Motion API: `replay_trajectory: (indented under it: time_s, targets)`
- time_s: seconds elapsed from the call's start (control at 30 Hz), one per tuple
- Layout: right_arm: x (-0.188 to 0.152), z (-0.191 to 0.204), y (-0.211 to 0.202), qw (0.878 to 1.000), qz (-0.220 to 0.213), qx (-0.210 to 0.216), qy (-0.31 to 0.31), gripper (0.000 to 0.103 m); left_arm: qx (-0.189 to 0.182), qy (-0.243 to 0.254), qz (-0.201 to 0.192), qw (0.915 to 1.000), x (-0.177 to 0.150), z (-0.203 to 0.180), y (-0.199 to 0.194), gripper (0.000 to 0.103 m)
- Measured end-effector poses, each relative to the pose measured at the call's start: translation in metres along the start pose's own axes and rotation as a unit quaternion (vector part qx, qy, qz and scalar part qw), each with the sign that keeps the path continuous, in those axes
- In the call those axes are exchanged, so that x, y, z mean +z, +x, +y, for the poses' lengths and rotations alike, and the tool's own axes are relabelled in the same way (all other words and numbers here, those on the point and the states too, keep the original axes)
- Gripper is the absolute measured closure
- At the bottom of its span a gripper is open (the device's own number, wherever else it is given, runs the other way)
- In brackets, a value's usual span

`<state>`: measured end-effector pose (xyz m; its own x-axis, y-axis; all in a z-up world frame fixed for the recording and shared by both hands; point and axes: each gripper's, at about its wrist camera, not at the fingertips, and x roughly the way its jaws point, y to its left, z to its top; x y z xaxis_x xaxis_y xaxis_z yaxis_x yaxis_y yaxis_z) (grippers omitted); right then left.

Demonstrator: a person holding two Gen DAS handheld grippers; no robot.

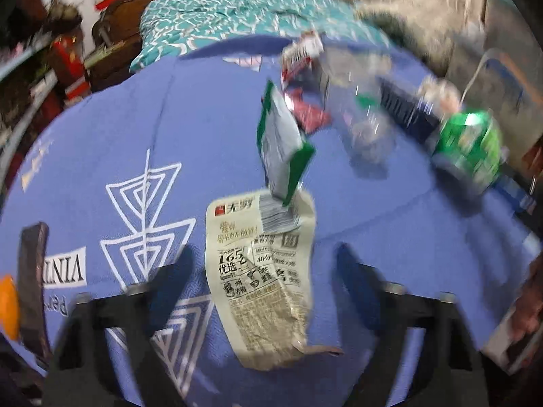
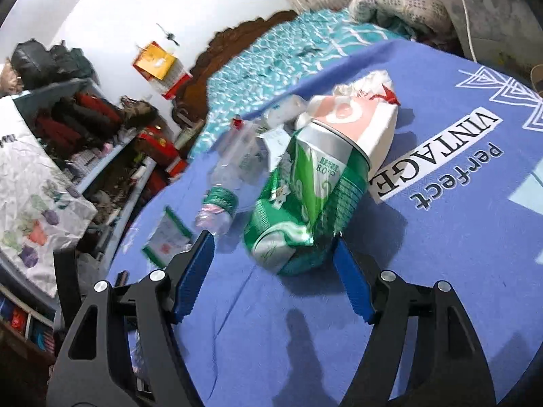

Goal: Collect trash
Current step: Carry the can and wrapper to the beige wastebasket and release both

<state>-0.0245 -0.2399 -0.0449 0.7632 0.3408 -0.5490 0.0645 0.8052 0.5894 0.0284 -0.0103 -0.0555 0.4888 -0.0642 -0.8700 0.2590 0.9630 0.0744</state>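
Note:
Trash lies on a blue printed bedsheet point(image 1: 101, 156). In the left wrist view my left gripper point(image 1: 264, 257) is open, its jaws on either side of a flat beige food wrapper point(image 1: 261, 278). Beyond it lie a green-and-white packet point(image 1: 281, 142), a red wrapper point(image 1: 309, 112), a clear plastic bottle point(image 1: 366, 125) and a crushed green can point(image 1: 471, 146). In the right wrist view my right gripper point(image 2: 271, 247) is open, just short of the crushed green can point(image 2: 305, 203). Behind the can stands a white and pink tissue pack point(image 2: 366, 125). The clear bottle point(image 2: 224, 186) lies left of it.
A teal patterned quilt point(image 1: 217, 17) and dark wooden headboard point(image 2: 234, 44) are at the bed's far end. Cluttered shelves point(image 2: 85, 129) stand beside the bed. A dark flat strip point(image 1: 32, 285) lies at the left. A grey blanket point(image 2: 397, 0) sits far right.

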Motion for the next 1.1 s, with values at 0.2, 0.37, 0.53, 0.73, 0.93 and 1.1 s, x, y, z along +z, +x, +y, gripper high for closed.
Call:
replay_trajectory:
  time_s: [0.2,0.37,0.53,0.73,0.93,1.1]
  targets:
    - [0.012,-0.025,0.027,0.993,0.037,0.079,0.077,0.075,-0.034,0.037,-0.045,0.9977,-0.015,-0.002,-0.027,0.065]
    - [0.009,-0.027,0.001,0.989,0.011,0.131,0.063,0.083,-0.143,0.014,-0.049,0.9885,-0.021,0.006,-0.057,0.066]
    - [0.006,-0.04,-0.051,0.994,-0.054,0.095,0.026,0.083,-0.242,0.028,-0.058,0.9682,0.013,-0.03,-0.071,0.065]
    - [0.025,-0.121,-0.127,0.986,-0.143,-0.021,0.081,0.083,-0.337,0.149,-0.036,0.9288,0.086,-0.169,-0.059,0.065]
    - [0.057,-0.209,-0.196,0.961,-0.201,-0.124,0.145,0.083,-0.427,0.206,0.016,0.8804,0.157,-0.334,-0.023,0.065]
    - [0.078,-0.262,-0.214,0.952,-0.195,-0.173,0.161,0.08,-0.457,0.196,0.053,0.8662,0.182,-0.434,0.002,0.064]
